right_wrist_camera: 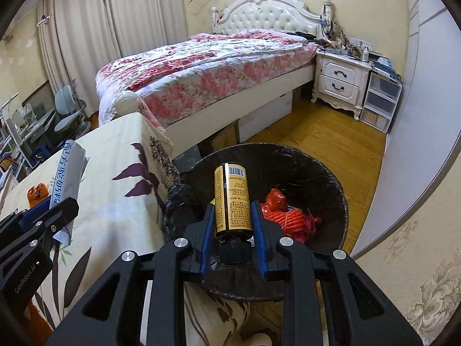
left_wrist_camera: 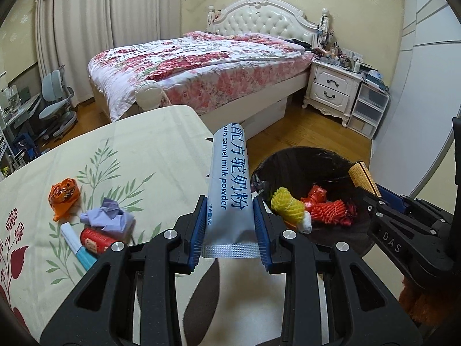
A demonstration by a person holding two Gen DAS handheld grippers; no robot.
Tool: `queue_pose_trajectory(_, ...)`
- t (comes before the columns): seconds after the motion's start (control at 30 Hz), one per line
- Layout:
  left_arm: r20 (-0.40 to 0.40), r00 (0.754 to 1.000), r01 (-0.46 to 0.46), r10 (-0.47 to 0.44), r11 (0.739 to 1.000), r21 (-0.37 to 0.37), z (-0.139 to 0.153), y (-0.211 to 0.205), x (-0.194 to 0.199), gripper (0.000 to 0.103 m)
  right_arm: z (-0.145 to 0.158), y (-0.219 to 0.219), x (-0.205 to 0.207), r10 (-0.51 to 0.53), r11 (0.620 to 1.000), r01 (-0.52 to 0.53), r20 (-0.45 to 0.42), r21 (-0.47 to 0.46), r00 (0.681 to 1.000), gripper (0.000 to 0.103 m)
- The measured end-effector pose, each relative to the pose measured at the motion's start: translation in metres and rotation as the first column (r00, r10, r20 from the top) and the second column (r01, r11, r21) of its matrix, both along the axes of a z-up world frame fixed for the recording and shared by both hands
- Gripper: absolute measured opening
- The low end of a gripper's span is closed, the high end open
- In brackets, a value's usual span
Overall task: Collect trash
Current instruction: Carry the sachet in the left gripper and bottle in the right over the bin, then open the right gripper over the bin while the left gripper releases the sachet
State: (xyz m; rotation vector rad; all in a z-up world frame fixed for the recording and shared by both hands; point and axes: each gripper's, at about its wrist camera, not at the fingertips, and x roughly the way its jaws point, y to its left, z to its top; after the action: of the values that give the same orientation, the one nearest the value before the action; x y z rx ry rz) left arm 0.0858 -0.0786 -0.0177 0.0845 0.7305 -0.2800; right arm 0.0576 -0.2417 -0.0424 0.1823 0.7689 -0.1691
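Right wrist view looks down into the black-lined trash bin [right_wrist_camera: 331,178], where the right gripper [right_wrist_camera: 233,225] has its blue pads clamped on a small brown bottle [right_wrist_camera: 232,199] with a yellow label, black cap toward the camera, held directly over the bin's opening. That bottle looks rigid and probably light; if it is glass it could crack on a hard drop, though the soft rubbish below should cushion it, and gripping the labelled barrel rather than the slick cap seems the surest hold. In the left wrist view the left gripper [left_wrist_camera: 229,225] pinches a silvery camel milk powder sachet [left_wrist_camera: 229,184] near its crimped bottom seam, the sachet standing up between the pads at the edge of the table [left_wrist_camera: 161,132], just beside the bin. The sachet is thin foil, limp and nearly weightless, so a hold near the stiffer seam keeps it from folding or slipping. Already inside the bin lie one yellow foam fruit net [left_wrist_camera: 288,204], one red foam net [left_wrist_camera: 331,210] and one crumpled red wrapper [left_wrist_camera: 317,194]. On the floral tablecloth four pieces remain: one orange wrapper [left_wrist_camera: 64,196], one wad of purple tissue [left_wrist_camera: 106,216], one red packet [left_wrist_camera: 96,239] and one white-and-blue stick sachet [left_wrist_camera: 76,245]. Two pieces are in hand, one per gripper.
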Motion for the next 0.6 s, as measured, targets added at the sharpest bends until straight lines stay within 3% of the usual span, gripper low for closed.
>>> queue_pose_trajectory(0.6, -0.026, 0.998, 0.056, -0.054, 0.996, 0.065, -0.021, -0.067, 0.040, 0.031, -0.017, -0.038, 0.022, -0.067, 0.997, 0.068, -0.014, 0.027, 0.998, 0.026)
